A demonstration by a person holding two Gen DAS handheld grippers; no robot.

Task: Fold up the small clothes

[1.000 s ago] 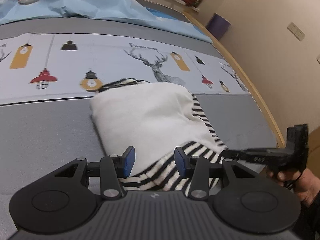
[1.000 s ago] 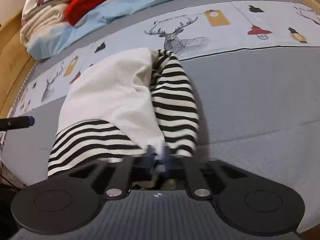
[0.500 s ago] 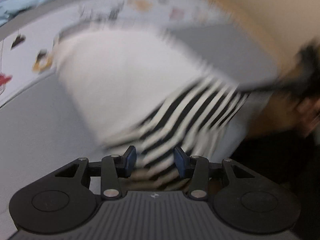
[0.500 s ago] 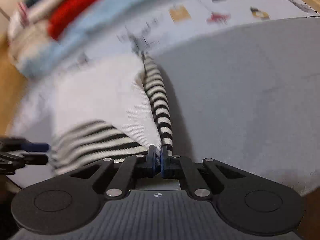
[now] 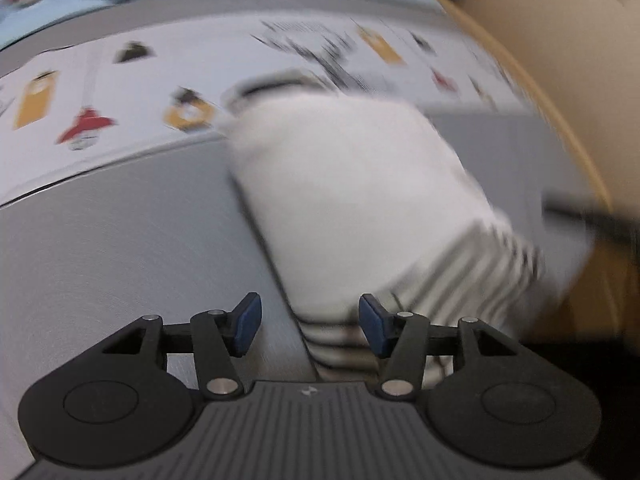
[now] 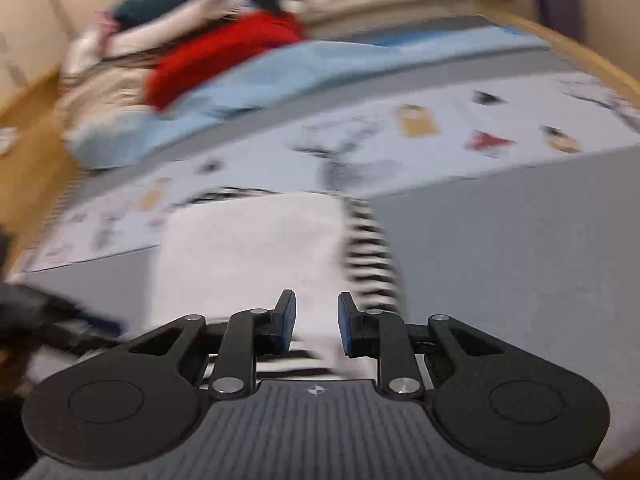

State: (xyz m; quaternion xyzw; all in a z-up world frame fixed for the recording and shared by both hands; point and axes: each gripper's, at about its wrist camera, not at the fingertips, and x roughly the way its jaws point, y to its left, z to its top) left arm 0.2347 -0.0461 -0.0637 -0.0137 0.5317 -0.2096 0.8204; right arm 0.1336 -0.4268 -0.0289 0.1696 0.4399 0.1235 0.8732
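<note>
A small garment, white with black-and-white striped parts (image 5: 352,200), lies folded on the grey bedsheet (image 5: 120,248). It also shows in the right wrist view (image 6: 248,256). My left gripper (image 5: 308,326) is open, its blue pads (image 5: 246,320) either side of the garment's near striped corner. My right gripper (image 6: 316,322) is open with a narrow gap, just above the garment's near edge, holding nothing. The other gripper shows as a dark blur at the right edge of the left wrist view (image 5: 592,220) and at the left edge of the right wrist view (image 6: 44,320). Both views are motion-blurred.
A printed band with lamps and deer (image 6: 440,136) crosses the bed beyond the garment. A light blue quilt (image 6: 304,72) and a pile of red and other clothes (image 6: 224,48) lie at the far end. The wooden bed edge (image 5: 560,120) runs along the right.
My right gripper was shut on the garment's near edge and has let go, now open. The left gripper has opened wider. Both cameras shifted; the garment lies flatter and squarer.
</note>
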